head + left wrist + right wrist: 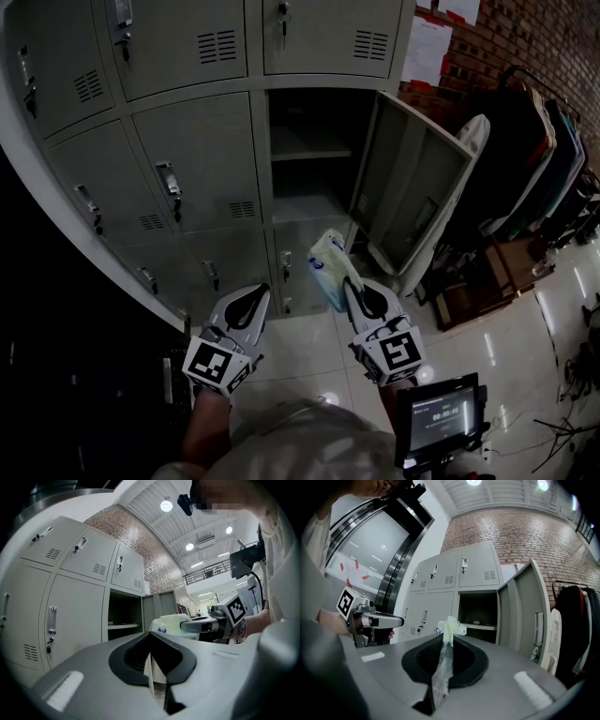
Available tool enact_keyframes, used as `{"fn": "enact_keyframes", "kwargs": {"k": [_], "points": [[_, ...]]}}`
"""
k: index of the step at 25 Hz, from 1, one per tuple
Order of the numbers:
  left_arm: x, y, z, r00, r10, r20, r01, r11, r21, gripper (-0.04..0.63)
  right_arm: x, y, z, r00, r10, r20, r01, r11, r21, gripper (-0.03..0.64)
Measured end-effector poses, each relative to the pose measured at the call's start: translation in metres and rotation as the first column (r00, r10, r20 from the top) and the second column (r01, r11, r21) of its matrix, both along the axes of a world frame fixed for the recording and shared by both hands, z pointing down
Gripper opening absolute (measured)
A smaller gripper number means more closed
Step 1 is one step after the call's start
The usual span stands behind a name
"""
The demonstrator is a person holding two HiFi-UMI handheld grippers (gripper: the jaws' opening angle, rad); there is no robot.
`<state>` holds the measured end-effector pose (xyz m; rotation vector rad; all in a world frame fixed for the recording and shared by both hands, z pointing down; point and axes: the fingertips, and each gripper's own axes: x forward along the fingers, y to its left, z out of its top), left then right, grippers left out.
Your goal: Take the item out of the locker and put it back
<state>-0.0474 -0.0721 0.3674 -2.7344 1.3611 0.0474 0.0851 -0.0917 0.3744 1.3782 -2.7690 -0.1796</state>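
A pale green and white plastic packet [328, 265] hangs in front of the lockers with my right gripper [348, 287] shut on its lower end. In the right gripper view the packet [442, 663] runs up between the closed jaws of that gripper [446, 641]. The open locker compartment [309, 155] is straight ahead, its shelf dark, and its door [412, 187] swings out to the right. My left gripper [263, 292] is level with the right one, about a hand's width to its left. It is shut and holds nothing [151, 644]. The packet [172, 622] also shows in the left gripper view.
Closed grey lockers [187, 178] fill the wall left of and above the open one. A rack of hanging clothes [534, 159] and a low crate [469, 295] stand at the right. A small screen [441, 417] is mounted near my right forearm. Glossy tiles [525, 347] cover the floor.
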Motion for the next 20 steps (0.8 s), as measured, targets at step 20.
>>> {"fn": "enact_keyframes", "kwargs": {"k": [20], "points": [[0.002,-0.082,0.024,0.999,-0.026,-0.034,0.024,0.999,-0.042,-0.026,0.007,-0.092,0.018,1.0,0.002,-0.027,-0.003,0.999,-0.041,0.003]]}}
